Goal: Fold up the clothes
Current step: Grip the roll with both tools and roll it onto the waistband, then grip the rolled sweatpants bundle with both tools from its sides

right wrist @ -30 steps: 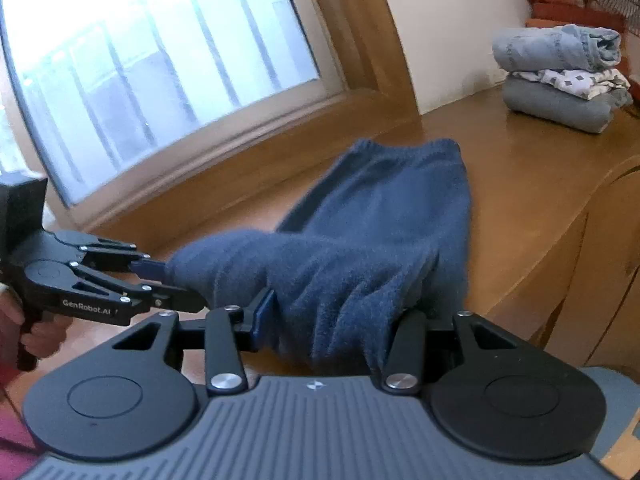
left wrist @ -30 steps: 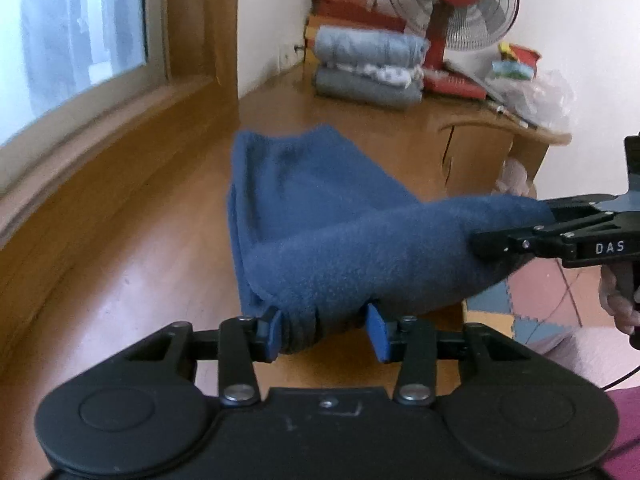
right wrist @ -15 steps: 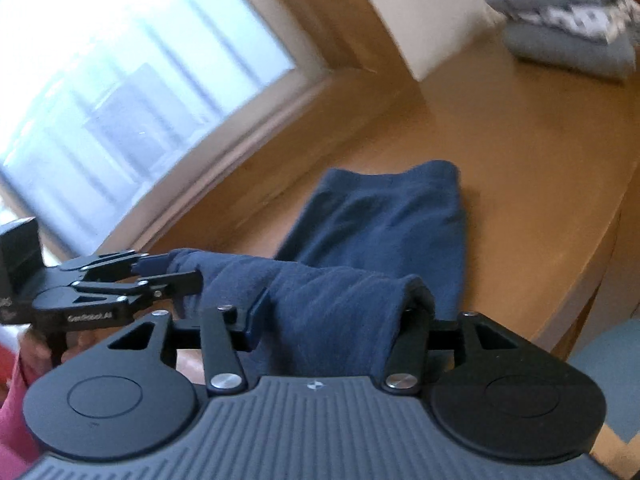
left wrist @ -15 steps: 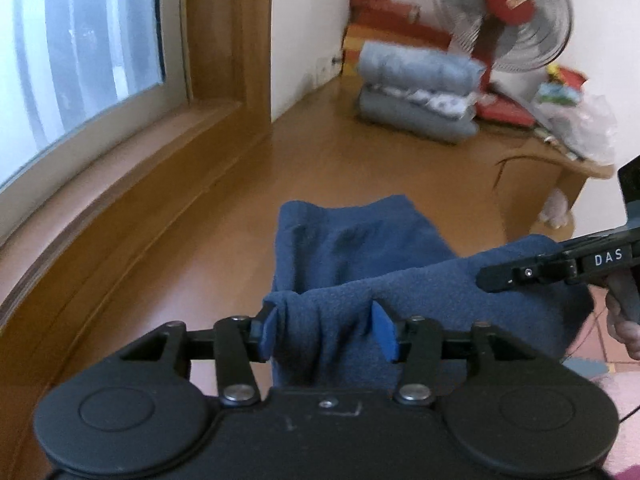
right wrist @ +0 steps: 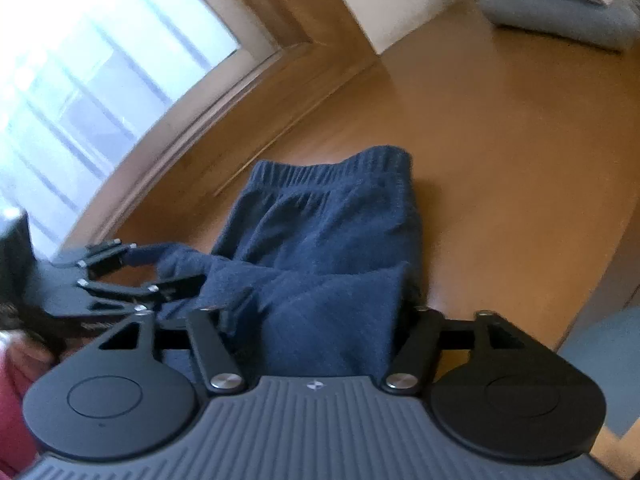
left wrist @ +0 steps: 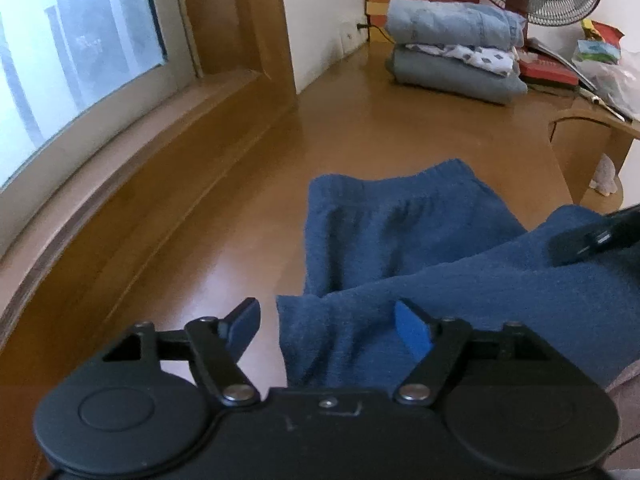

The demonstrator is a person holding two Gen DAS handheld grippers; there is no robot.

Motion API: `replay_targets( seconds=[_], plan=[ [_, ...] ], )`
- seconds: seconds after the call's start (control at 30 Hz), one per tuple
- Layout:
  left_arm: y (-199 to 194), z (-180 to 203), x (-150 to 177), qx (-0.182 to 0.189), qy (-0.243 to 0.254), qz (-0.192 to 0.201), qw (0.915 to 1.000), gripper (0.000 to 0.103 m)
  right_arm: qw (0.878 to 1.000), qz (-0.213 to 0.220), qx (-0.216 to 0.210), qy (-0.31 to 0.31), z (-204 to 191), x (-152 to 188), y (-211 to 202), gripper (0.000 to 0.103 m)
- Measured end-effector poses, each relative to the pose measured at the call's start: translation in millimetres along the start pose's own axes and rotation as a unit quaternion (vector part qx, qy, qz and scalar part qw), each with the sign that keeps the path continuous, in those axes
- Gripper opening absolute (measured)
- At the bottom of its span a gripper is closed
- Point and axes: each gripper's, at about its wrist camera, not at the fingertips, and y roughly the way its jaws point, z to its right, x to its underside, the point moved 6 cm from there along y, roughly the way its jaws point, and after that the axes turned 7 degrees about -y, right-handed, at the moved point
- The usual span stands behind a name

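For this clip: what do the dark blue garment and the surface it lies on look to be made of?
The dark blue garment looks like a soft knit, probably fleece or terry: matte, fuzzy nap, ribbed gathered band at its far end. The surface looks like wood or wood-look laminate with a glossy finish: warm orange-brown, with soft window glare across it. No grain is sharp enough to tell which.

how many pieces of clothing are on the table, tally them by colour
Dark blue: 1, the fleece pants near the camera, between both grippers
Light blue denim: 1, top of the stack
White with a dotted print: 1, middle of the stack
Grey-blue: 1, bottom of the stack
Total: 4
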Motion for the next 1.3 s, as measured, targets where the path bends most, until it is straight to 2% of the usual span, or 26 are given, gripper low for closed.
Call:
replay_targets(
  seconds=[0.07, 0.17, 0.3, 0.4, 0.47, 0.67, 0.8, 0.97, 1.07, 1.1, 1.13, 1.17, 1.2, 1.23, 1.3],
  plan=[
    [-7.0, -5.2, -3.6, -0.014, -0.004, 0.003, 0.9999, 0.072, 0.999, 0.017, 0.013, 0.029, 7.8, -0.2, -20.4, 0.083],
    [-31.8, -11.4, -8.5, -0.027, 0.001, 0.018, 0.9995, 0.07, 0.995, 0.059, 0.064, 0.044, 16.4, 3.4, -56.9, 0.084],
    [-71.1, -12.8, 0.1, -0.026, 0.017, 0.041, 0.9987, 0.071, 0.993, 0.075, 0.087, 0.012, 2.6, 27.1, -84.4, 0.087],
    [-87.8, -12.1, 23.2, -0.021, 0.014, 0.032, 0.9992, 0.071, 0.993, 0.076, 0.092, -0.019, -14.1, 51.0, -94.4, 0.088],
    [-91.6, -7.7, 43.5, -0.005, 0.009, 0.019, 0.9998, 0.071, 0.992, 0.08, 0.086, -0.04, -23.8, 68.2, -101.9, 0.088],
    [-83.1, 8.3, 83.0, 0.031, -0.001, -0.019, 0.9993, 0.071, 0.989, 0.097, 0.063, -0.097, -52.8, 101.1, -95.9, 0.088],
    [-67.9, 17.5, 91.6, 0.038, 0.011, -0.03, 0.9987, 0.071, 0.98, 0.097, 0.086, -0.153, -55.8, 112.0, -81.8, 0.088],
    [-50.3, 14.5, 89.0, 0.023, 0.007, -0.023, 0.9994, 0.071, 0.976, 0.102, 0.106, -0.163, -49.0, 111.2, -66.4, 0.088],
    [-42.8, 11.3, 88.0, 0.036, 0.004, -0.02, 0.9991, 0.07, 0.973, 0.104, 0.114, -0.172, -47.4, 110.0, -59.7, 0.088],
    [-38.9, 13.0, 88.3, 0.043, 0.008, -0.02, 0.9989, 0.068, 0.972, 0.103, 0.115, -0.176, -48.3, 111.3, -57.3, 0.088],
    [-35.6, 16.6, 89.7, 0.046, 0.013, -0.018, 0.9987, 0.057, 0.971, 0.102, 0.116, -0.18, -49.1, 112.4, -53.6, 0.087],
    [-32.5, 20.4, 91.3, 0.049, 0.019, -0.016, 0.9985, 0.054, 0.971, 0.102, 0.117, -0.183, -50.1, 113.7, -49.4, 0.087],
    [-33.0, 23.0, 90.9, 0.051, 0.022, -0.011, 0.9984, 0.052, 0.97, 0.102, 0.118, -0.186, -51.1, 115.0, -45.2, 0.081],
    [-33.9, 25.4, 90.3, 0.053, 0.024, -0.007, 0.9983, 0.048, 0.969, 0.102, 0.122, -0.189, -52.8, 116.0, -41.9, 0.065],
    [-43.3, 26.8, 87.7, 0.056, 0.021, 0.008, 0.9982, 0.044, 0.966, 0.103, 0.135, -0.193, -57.8, 117.3, -37.6, 0.057]
  ],
)
